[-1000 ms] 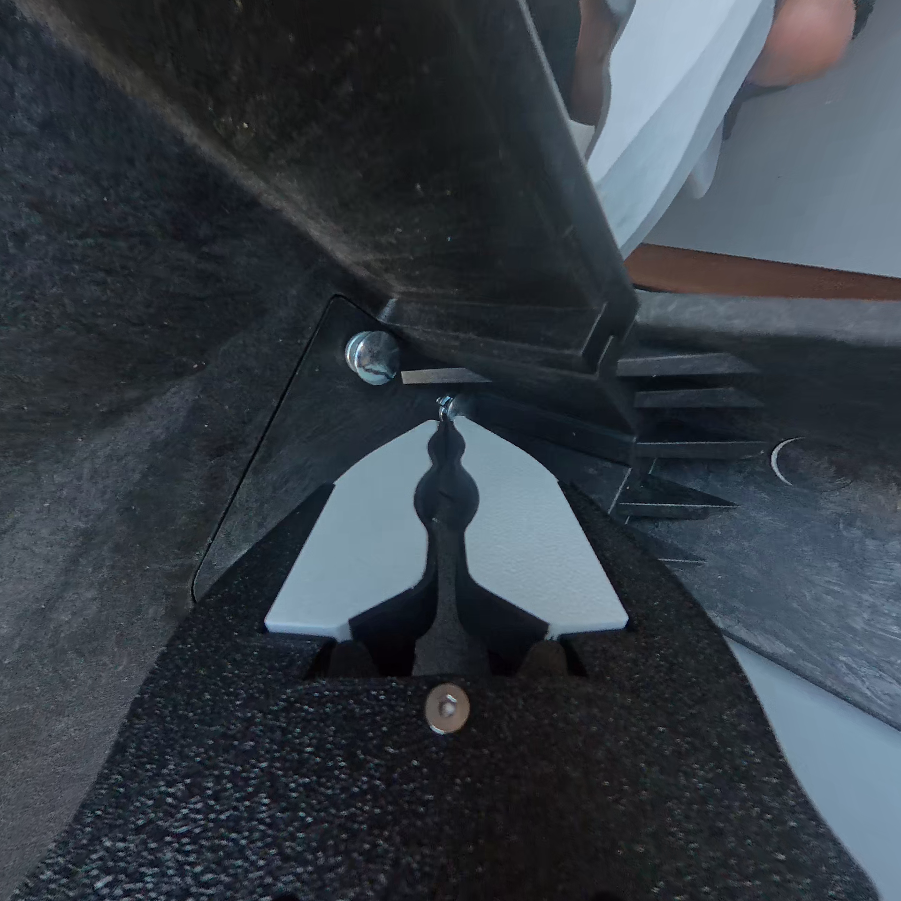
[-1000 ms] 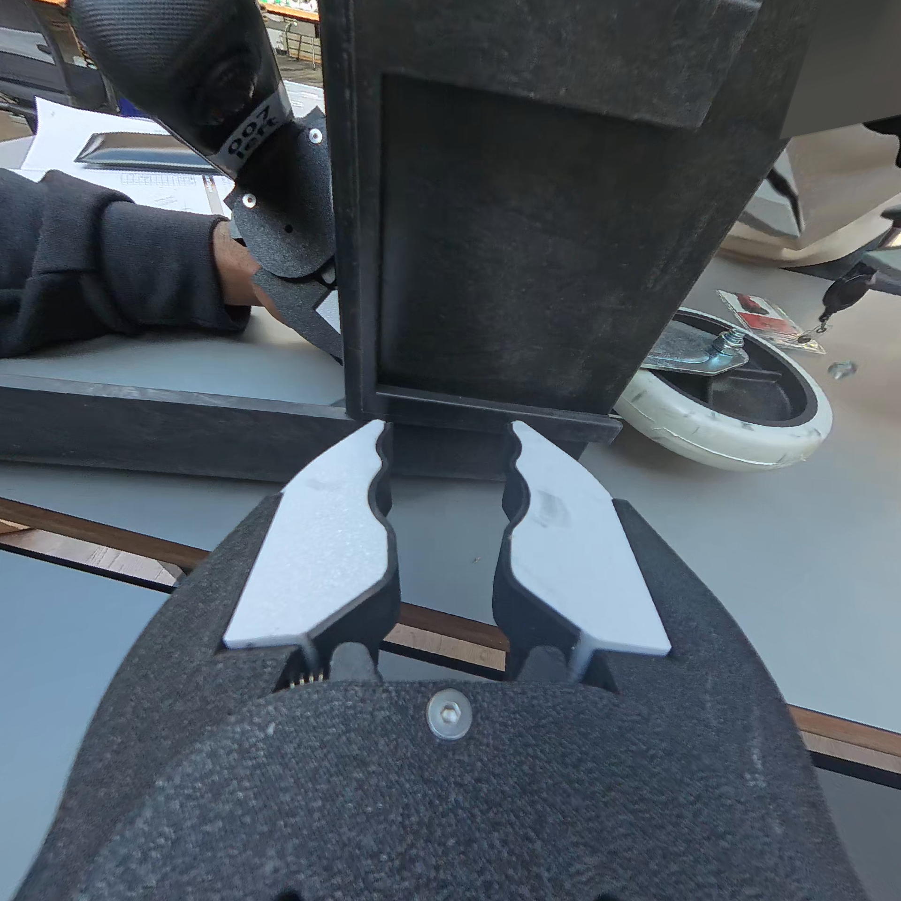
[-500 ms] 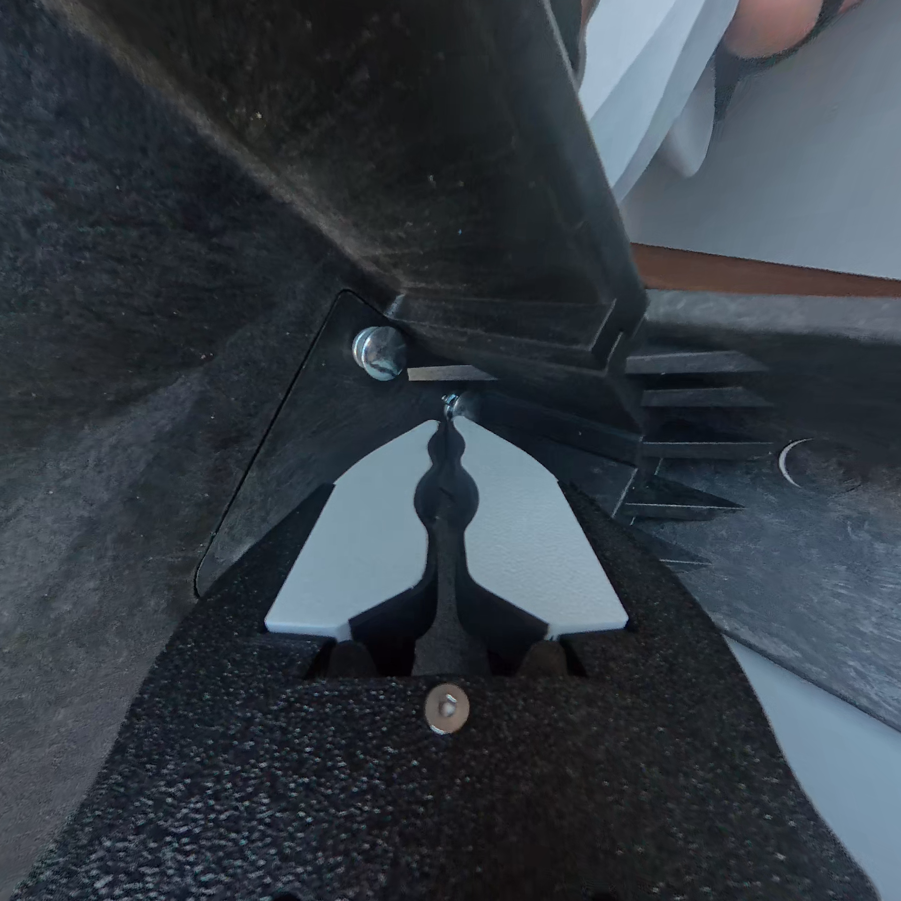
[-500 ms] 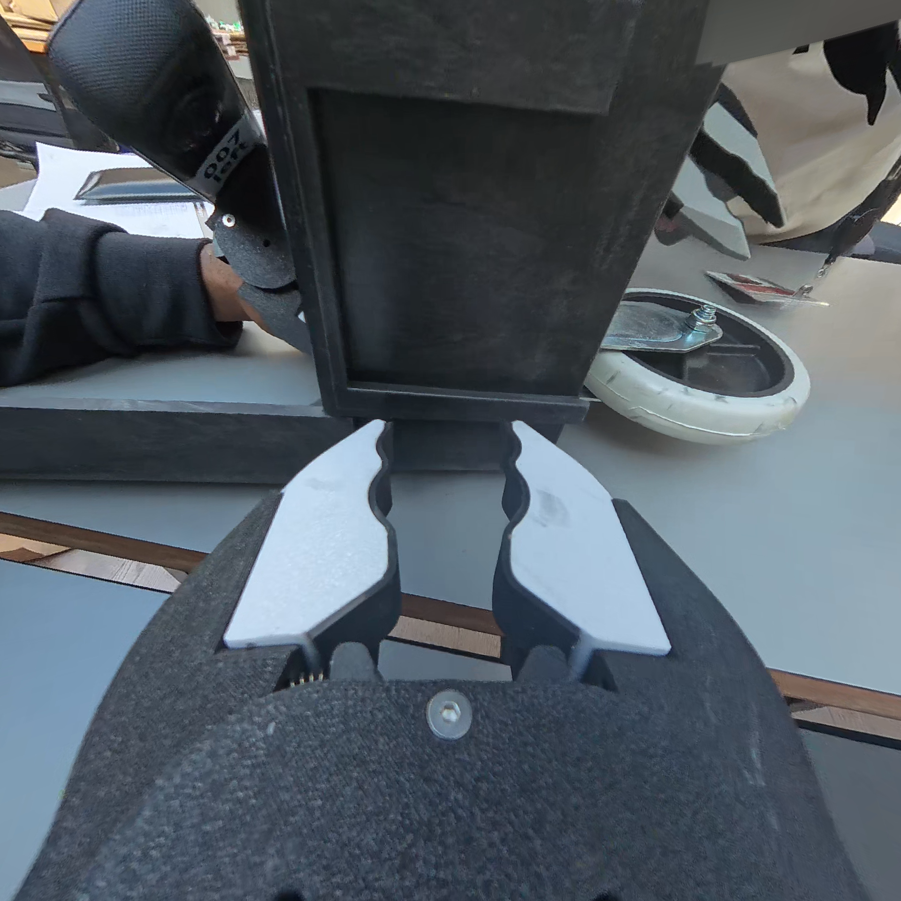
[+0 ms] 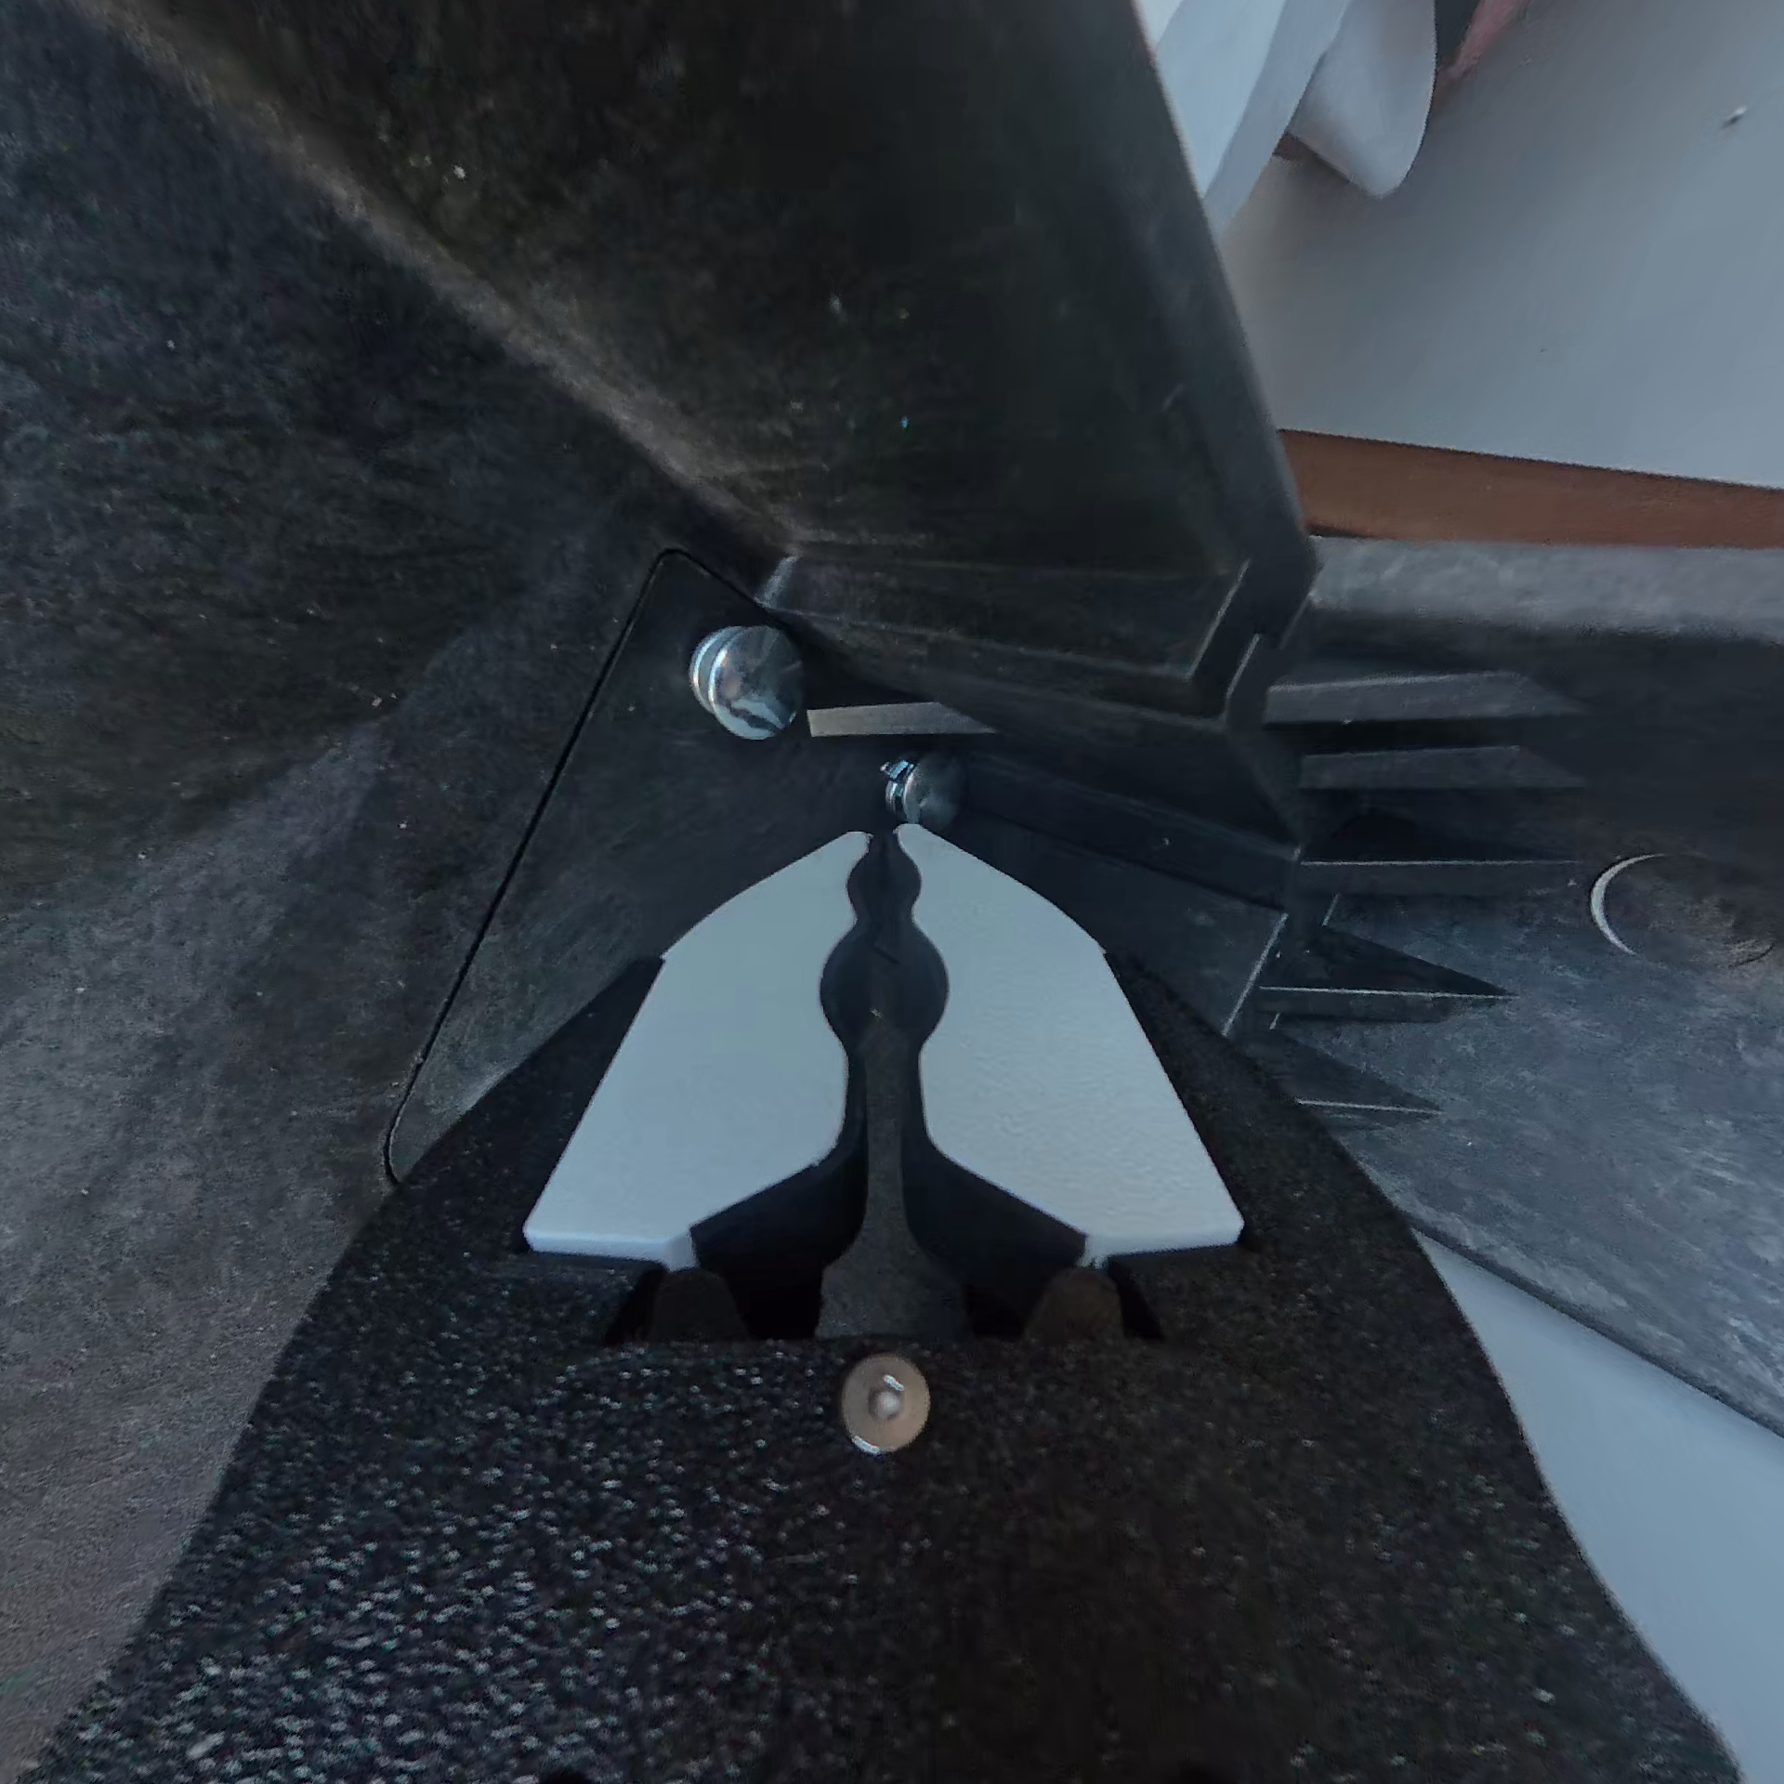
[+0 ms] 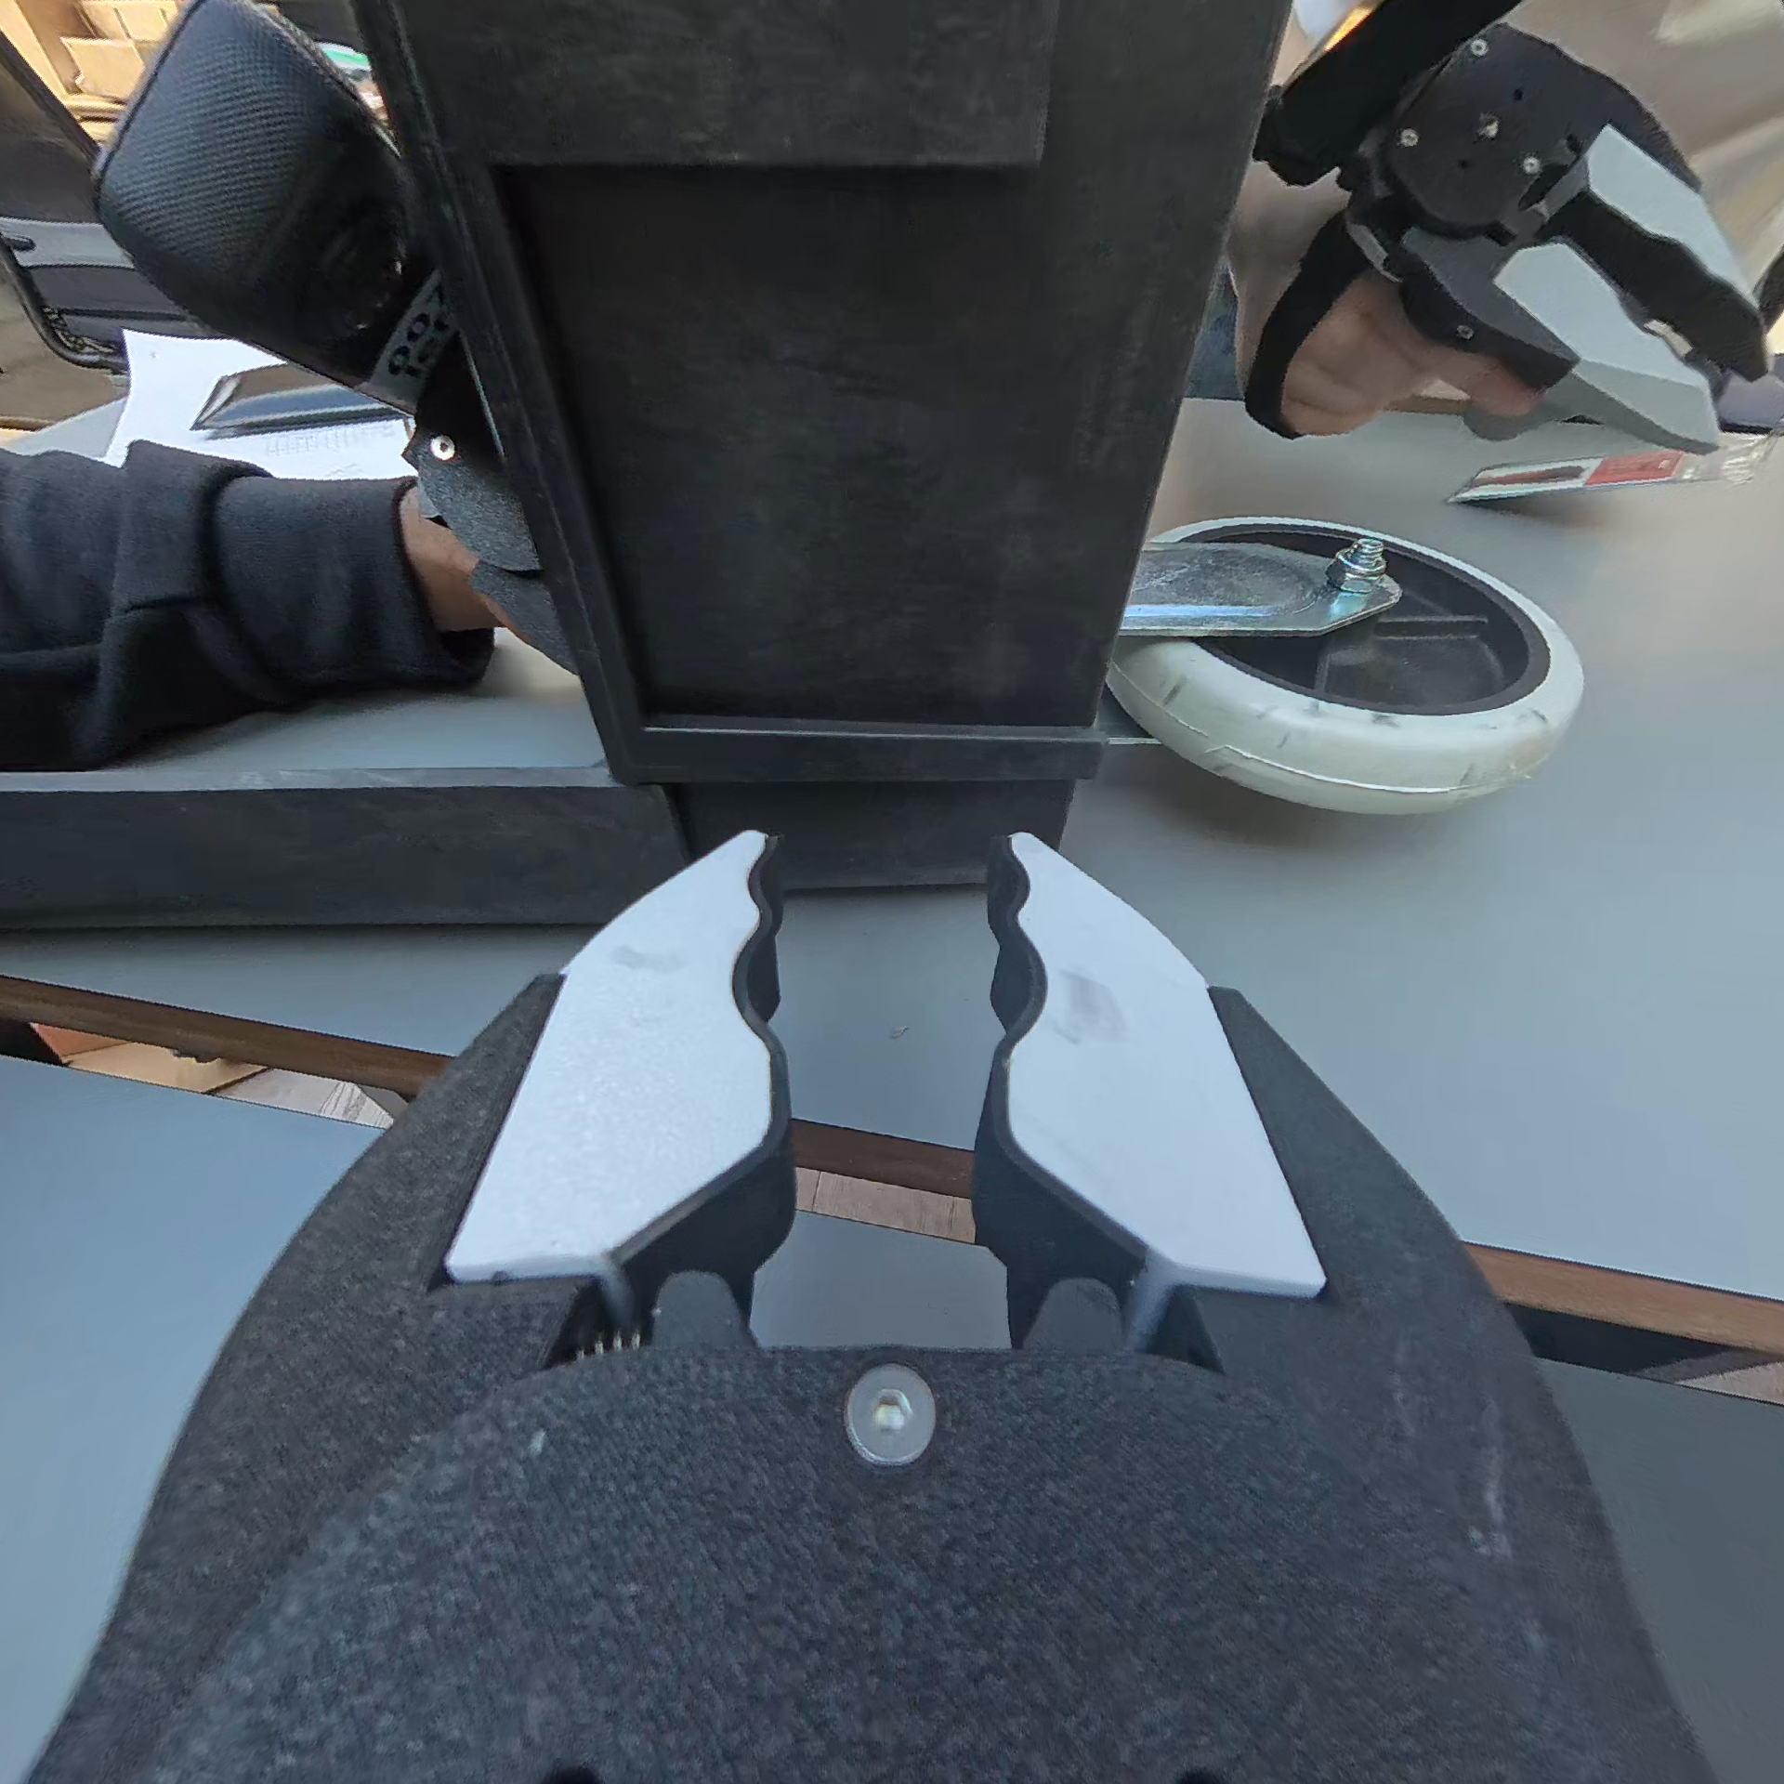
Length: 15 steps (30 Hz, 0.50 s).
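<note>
In the left wrist view my left gripper (image 5: 883, 842) is shut with nothing between its pads. Its tips stand just short of a small silver screw (image 5: 922, 787) on a black bracket plate (image 5: 599, 917). A larger silver screw (image 5: 748, 681) sits up and to the left. A black upright panel (image 5: 869, 338) rises behind them. In the right wrist view my right gripper (image 6: 883, 850) is open and empty. Its fingertips (image 6: 763, 859) stand in front of the black foot (image 6: 874, 821) of the same upright panel (image 6: 850, 434); the foot is wider than the gap. The left gripper (image 6: 270, 193) shows behind the panel's left edge.
A white caster wheel (image 6: 1351, 714) with a metal bracket (image 6: 1255, 599) lies right of the panel on the grey table (image 6: 1448, 1014). A flat black board (image 6: 290, 830) lies to the left. Another gripper (image 6: 1593, 290), held by a hand, hovers at the top right. The table's wooden edge (image 6: 869, 1154) runs under my fingers. The tips of one gripper are about 8 cm away from the tips of the other.
The left gripper has drawn back slightly, so the small screw now shows whole beyond its tips. Another hand-held gripper has come into the right view at the top right. The right jaws stay open.
</note>
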Motion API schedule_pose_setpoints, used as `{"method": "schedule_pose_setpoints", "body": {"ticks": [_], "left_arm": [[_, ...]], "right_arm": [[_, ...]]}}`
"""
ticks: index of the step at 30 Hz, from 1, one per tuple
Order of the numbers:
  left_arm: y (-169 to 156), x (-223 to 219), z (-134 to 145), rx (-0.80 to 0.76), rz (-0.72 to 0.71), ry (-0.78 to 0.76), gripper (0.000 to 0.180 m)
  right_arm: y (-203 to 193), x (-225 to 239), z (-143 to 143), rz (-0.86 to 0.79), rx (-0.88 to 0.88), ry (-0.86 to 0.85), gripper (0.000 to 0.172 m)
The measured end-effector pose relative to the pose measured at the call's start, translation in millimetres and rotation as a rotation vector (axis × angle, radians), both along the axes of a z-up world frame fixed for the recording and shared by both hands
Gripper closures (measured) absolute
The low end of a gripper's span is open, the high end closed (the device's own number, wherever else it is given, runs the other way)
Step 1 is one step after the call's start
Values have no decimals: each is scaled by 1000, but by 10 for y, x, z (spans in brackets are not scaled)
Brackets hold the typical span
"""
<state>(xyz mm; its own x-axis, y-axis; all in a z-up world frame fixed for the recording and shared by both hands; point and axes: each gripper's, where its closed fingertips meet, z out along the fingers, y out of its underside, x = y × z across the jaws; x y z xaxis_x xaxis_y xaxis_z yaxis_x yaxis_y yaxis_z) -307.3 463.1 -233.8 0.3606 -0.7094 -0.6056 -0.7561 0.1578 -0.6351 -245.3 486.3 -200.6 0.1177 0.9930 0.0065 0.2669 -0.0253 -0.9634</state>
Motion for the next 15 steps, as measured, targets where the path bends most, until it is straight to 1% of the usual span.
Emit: {"method": "schedule_pose_setpoints", "body": {"ticks": [5, 15], "left_arm": [[-2, 0, 0, 1, 0, 1, 180], [-6, 0, 1, -2, -1, 0, 180]], "right_arm": [[-35, -11, -13, 11, 29, -14, 134], [-43, -15, -20, 20, 21, -17, 134]]}}
